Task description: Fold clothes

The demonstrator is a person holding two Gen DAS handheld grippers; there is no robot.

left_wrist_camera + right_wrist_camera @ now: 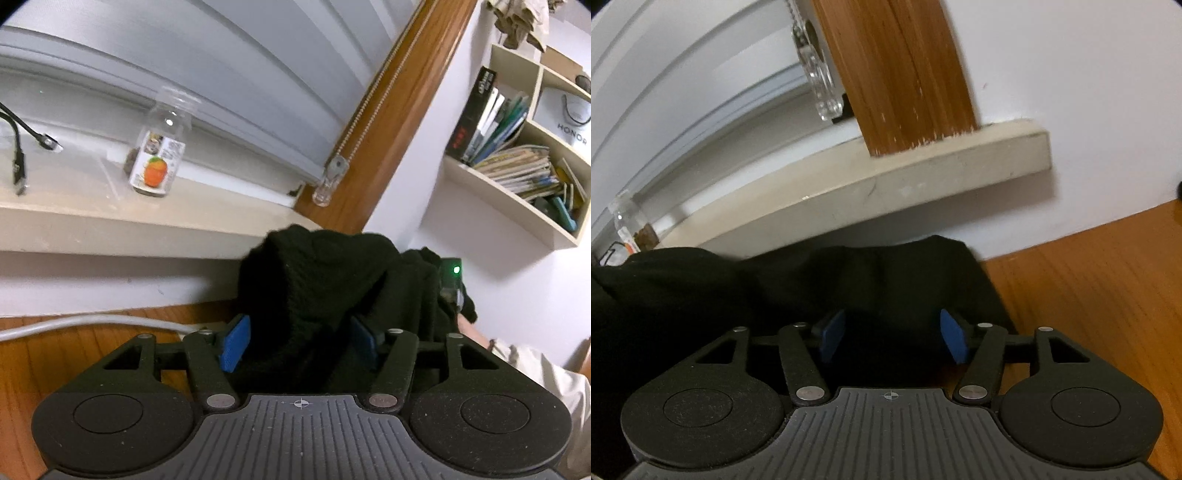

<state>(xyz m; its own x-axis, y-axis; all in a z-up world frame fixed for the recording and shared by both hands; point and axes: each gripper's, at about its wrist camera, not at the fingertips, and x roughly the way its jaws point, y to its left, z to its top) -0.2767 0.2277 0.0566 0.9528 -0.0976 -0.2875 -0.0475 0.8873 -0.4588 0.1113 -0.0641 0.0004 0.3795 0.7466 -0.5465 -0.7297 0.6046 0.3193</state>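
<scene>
the left gripper sits at the bottom centre of its view with its blue pads spread apart. a bunched black garment fills the gap between them and rises above the fingertips in a rumpled hump; the pads do not appear to press on it, the left pad showing its face clear of the cloth, the right one partly hidden by a fold. the garment lies on a wooden table, its far edge against the white wall under a pale windowsill. a grey cable runs in from the left edge of the frame. on the sill, upper left, stands a clear bottle with an orange label, and a black cord lies beside it. a bookshelf hangs at the upper right.

the right gripper also holds its blue pads wide, not clamped. the same black garment spreads from the left edge across the middle of the frame and lies between and beyond the fingers, its right edge ending just past the right pad. bare wooden table shows at the right. above, the windowsill and a wooden frame post fill the upper centre.
</scene>
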